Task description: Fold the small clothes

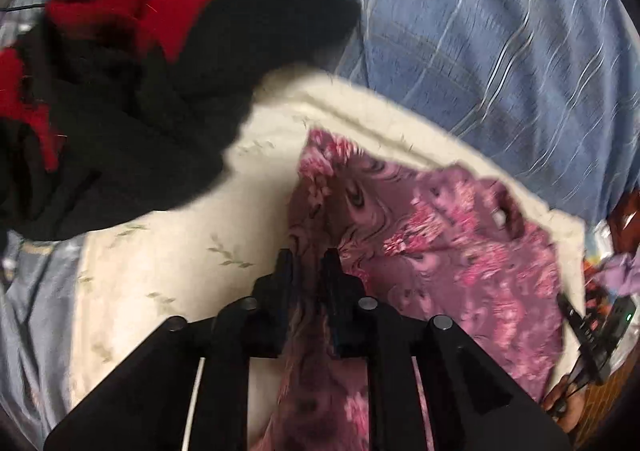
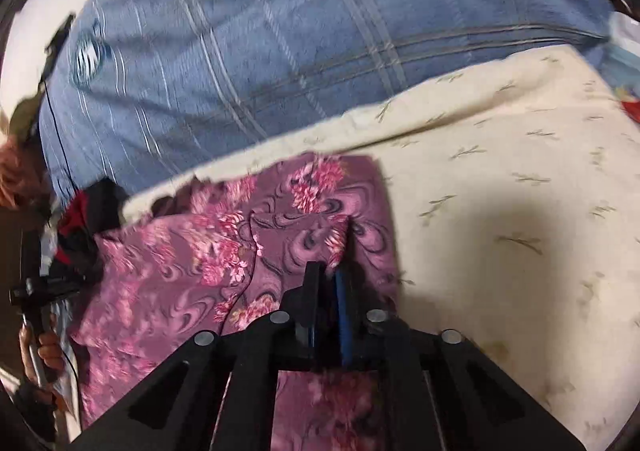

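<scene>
A purple garment with pink flowers [image 1: 440, 251] lies on a cream leaf-print blanket [image 1: 168, 251]. My left gripper [image 1: 308, 257] is shut on the garment's left edge, with cloth running back between its fingers. In the right wrist view the same garment [image 2: 192, 263] spreads to the left. My right gripper [image 2: 330, 267] is shut on a raised fold of it near its right edge. The other gripper [image 2: 36, 291] and the hand holding it show at the far left.
A black and red pile of clothes [image 1: 132, 91] lies at the upper left on the blanket. A blue striped bedsheet [image 1: 500, 43] lies behind, also in the right wrist view [image 2: 280, 43]. The cream blanket [image 2: 520, 211] extends right. Clutter [image 1: 608, 271] sits at the right edge.
</scene>
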A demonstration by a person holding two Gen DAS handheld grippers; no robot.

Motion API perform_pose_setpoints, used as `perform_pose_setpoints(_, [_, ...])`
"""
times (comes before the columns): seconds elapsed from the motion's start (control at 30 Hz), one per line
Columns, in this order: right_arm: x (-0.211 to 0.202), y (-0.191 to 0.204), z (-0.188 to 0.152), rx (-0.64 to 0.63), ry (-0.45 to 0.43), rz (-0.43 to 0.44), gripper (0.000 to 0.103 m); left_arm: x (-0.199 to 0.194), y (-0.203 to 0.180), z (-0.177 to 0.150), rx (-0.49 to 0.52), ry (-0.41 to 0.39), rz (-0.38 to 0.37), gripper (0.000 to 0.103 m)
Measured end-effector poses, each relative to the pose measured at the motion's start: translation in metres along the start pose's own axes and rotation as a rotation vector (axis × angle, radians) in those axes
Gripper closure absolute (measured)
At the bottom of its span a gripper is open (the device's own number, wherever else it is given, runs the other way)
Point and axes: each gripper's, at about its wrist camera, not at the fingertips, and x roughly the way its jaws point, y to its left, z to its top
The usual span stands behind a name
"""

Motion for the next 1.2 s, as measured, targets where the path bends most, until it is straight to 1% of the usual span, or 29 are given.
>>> perform_pose_setpoints(0.07, [-0.021, 0.0, -0.001, 0.021, -0.052, 0.055, 0.085, -0.03, -0.003, -0.006, 0.012, -0.065, -0.064, 0.089])
perform_pose_setpoints(0.1, [-0.034, 0.002, -0.003, 0.018, -0.085, 0.096, 0.084, -0.041, -0.007, -0.009, 0.025, -0.082, -0.091, 0.087])
perform_pose_setpoints(0.13, [-0.041, 0.006, -0.004, 0.006, -0.101, 0.115, 0.08, -0.049, -0.013, -0.014, 0.047, -0.094, -0.113, 0.078])
perform_pose_setpoints(0.17, [-0.045, 0.01, -0.005, -0.011, -0.108, 0.133, 0.079, -0.053, -0.023, -0.021, 0.076, -0.1, -0.118, 0.065])
perform_pose_setpoints(0.2, [-0.046, 0.016, -0.008, -0.028, -0.104, 0.151, 0.079, -0.05, -0.033, -0.03, 0.105, -0.092, -0.111, 0.061])
perform_pose_setpoints(0.23, [-0.042, 0.019, -0.011, -0.042, -0.089, 0.159, 0.079, -0.043, -0.044, -0.035, 0.126, -0.078, -0.109, 0.06])
perform_pose_setpoints(0.27, [-0.037, 0.023, -0.014, -0.05, -0.074, 0.152, 0.079, -0.033, -0.049, -0.045, 0.158, -0.045, -0.103, 0.061])
perform_pose_setpoints(0.3, [-0.027, 0.022, -0.019, -0.053, -0.047, 0.137, 0.079, -0.02, -0.054, -0.051, 0.181, -0.007, -0.081, 0.061])
perform_pose_setpoints(0.33, [-0.015, 0.02, -0.025, -0.049, -0.004, 0.112, 0.082, -0.006, -0.054, -0.06, 0.196, 0.039, -0.051, 0.061])
perform_pose_setpoints(0.37, [-0.004, 0.016, -0.03, -0.037, 0.034, 0.089, 0.084, 0.009, -0.05, -0.069, 0.191, 0.075, -0.03, 0.061])
perform_pose_setpoints(0.4, [-0.004, 0.013, -0.034, -0.034, 0.001, 0.104, 0.084, 0.007, -0.048, -0.076, 0.186, 0.029, -0.038, 0.061])
perform_pose_setpoints(0.43, [-0.006, 0.013, -0.036, -0.044, -0.014, 0.108, 0.084, 0.001, -0.048, -0.078, 0.194, 0.006, -0.035, 0.061])
perform_pose_setpoints(0.47, [-0.006, 0.012, -0.035, -0.04, -0.006, 0.109, 0.084, -0.001, -0.048, -0.078, 0.192, 0.024, -0.026, 0.061])
perform_pose_setpoints(0.53, [-0.007, 0.01, -0.033, -0.014, 0.018, 0.112, 0.083, -0.007, -0.044, -0.077, 0.153, 0.045, -0.042, 0.061])
perform_pose_setpoints(0.63, [-0.017, 0.005, -0.036, 0.009, 0.06, 0.119, 0.082, -0.02, -0.027, -0.084, 0.084, 0.09, -0.097, 0.061])
perform_pose_setpoints(0.67, [-0.022, 0.001, -0.042, 0.02, 0.079, 0.127, 0.076, -0.025, -0.022, -0.092, 0.07, 0.099, -0.107, 0.061])
perform_pose_setpoints(0.7, [-0.025, 0.0, -0.046, 0.028, 0.093, 0.133, 0.076, -0.022, -0.025, -0.092, 0.062, 0.103, -0.114, 0.061])
perform_pose_setpoints(0.73, [-0.033, -0.004, -0.056, 0.031, 0.088, 0.154, 0.075, -0.028, -0.021, -0.099, 0.054, 0.107, -0.121, 0.061])
perform_pose_setpoints(0.77, [-0.042, -0.002, -0.061, 0.032, 0.074, 0.162, 0.073, -0.034, -0.018, -0.106, 0.043, 0.114, -0.123, 0.061])
perform_pose_setpoints(0.8, [-0.051, -0.005, -0.072, 0.042, 0.089, 0.159, 0.065, -0.041, -0.013, -0.116, 0.027, 0.127, -0.121, 0.061])
perform_pose_setpoints(0.83, [-0.056, -0.008, -0.082, 0.052, 0.114, 0.156, 0.062, -0.048, -0.007, -0.125, 0.01, 0.135, -0.132, 0.061])
perform_pose_setpoints(0.87, [-0.067, -0.011, -0.092, 0.06, 0.098, 0.175, 0.062, -0.054, -0.002, -0.134, -0.006, 0.137, -0.146, 0.061])
perform_pose_setpoints(0.93, [-0.086, -0.017, -0.111, 0.055, 0.097, 0.158, 0.061, -0.064, 0.012, -0.15, -0.042, 0.147, -0.155, 0.06])
perform_pose_setpoints(1.0, [-0.106, -0.023, -0.128, 0.04, 0.078, 0.133, 0.061, -0.077, 0.029, -0.17, -0.07, 0.153, -0.145, 0.059])
perform_pose_setpoints(1.07, [-0.125, -0.031, -0.144, 0.035, 0.064, 0.082, 0.047, -0.083, 0.044, -0.19, -0.094, 0.172, -0.148, 0.059])
perform_pose_setpoints(1.1, [-0.135, -0.038, -0.154, 0.042, 0.055, 0.054, 0.046, -0.086, 0.051, -0.2, -0.106, 0.187, -0.158, 0.059])
perform_pose_setpoints(1.13, [-0.142, -0.045, -0.161, 0.052, 0.05, 0.048, 0.046, -0.087, 0.057, -0.212, -0.12, 0.202, -0.173, 0.059])
perform_pose_setpoints(1.2, [-0.153, -0.059, -0.177, 0.088, 0.049, 0.062, 0.048, -0.088, 0.06, -0.227, -0.129, 0.224, -0.197, 0.059])
